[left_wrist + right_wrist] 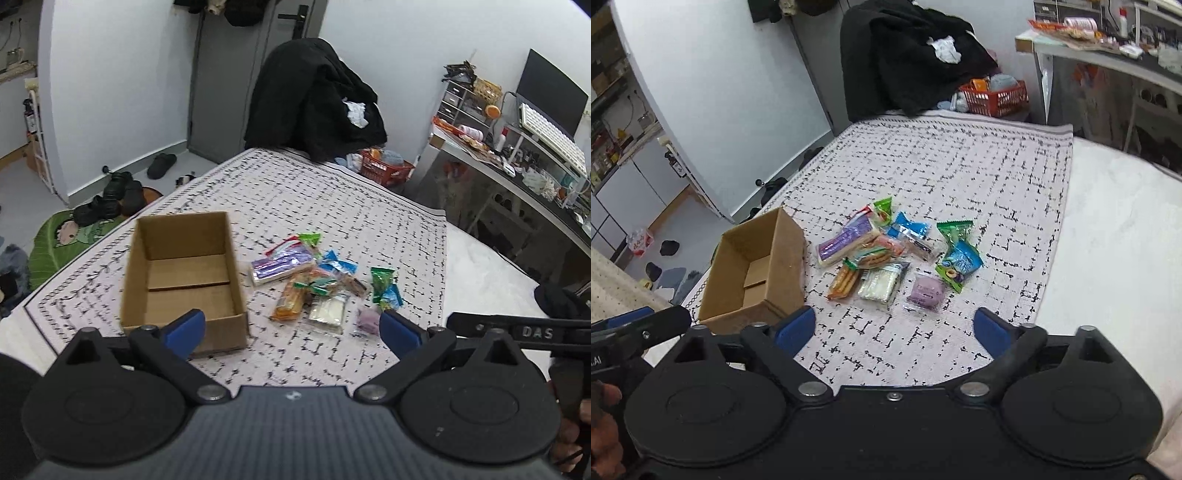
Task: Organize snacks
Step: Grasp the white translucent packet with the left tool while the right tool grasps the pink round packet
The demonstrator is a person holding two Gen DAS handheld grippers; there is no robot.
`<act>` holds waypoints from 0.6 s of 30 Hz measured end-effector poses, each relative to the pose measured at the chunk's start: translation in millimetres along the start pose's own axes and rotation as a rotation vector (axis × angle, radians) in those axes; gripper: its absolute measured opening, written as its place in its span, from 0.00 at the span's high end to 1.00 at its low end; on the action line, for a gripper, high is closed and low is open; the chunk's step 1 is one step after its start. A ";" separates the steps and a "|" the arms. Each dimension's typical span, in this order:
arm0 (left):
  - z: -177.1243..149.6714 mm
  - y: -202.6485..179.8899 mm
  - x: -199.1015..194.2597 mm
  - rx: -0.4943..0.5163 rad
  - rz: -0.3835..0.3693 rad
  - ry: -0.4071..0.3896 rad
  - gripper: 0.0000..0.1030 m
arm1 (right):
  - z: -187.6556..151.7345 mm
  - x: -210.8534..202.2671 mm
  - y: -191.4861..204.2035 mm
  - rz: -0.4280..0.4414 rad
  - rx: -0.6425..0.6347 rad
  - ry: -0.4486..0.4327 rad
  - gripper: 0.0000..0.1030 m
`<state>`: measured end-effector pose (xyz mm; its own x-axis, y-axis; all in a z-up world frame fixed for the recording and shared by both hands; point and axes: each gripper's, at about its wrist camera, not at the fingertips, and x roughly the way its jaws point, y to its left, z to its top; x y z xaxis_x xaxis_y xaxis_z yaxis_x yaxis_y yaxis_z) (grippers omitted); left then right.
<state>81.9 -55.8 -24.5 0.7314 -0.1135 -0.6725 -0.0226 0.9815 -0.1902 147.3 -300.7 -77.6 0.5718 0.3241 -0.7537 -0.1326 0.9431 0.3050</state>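
An open, empty cardboard box (184,273) sits on a patterned cloth (332,206); it also shows in the right wrist view (753,273). A pile of wrapped snacks (317,280) lies just right of the box, among them a purple-silver pack (846,240), an orange pack (844,282), a white pack (881,284), a purple round snack (927,290) and green and blue packs (956,254). My left gripper (291,328) is open and empty, near the box's front corner. My right gripper (894,332) is open and empty, short of the pile.
A black coat hangs over a chair (314,99) behind the bed. A red basket (388,168) sits on the floor by a cluttered desk (517,155). Shoes (114,195) and a green mat lie on the floor to the left. A white mattress (1119,221) lies right of the cloth.
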 end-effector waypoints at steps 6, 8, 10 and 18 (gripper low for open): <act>3.7 -14.4 29.7 -0.004 -0.031 0.031 0.09 | 7.1 21.4 -19.0 0.024 0.063 0.035 0.22; 4.4 -18.8 38.8 -0.004 -0.036 0.040 0.11 | 9.7 27.9 -25.0 0.029 0.083 0.042 0.23; 4.9 -22.9 49.0 -0.001 -0.039 0.051 0.12 | 11.8 35.0 -31.0 0.030 0.097 0.051 0.23; 5.3 -34.7 90.9 -0.014 -0.054 0.107 0.20 | 19.1 69.8 -56.4 0.045 0.201 0.101 0.32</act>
<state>152.8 -99.4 -75.2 0.6548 -0.1824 -0.7334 0.0044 0.9713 -0.2376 210.1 -332.7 -136.2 0.4838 0.3810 -0.7879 0.0137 0.8968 0.4421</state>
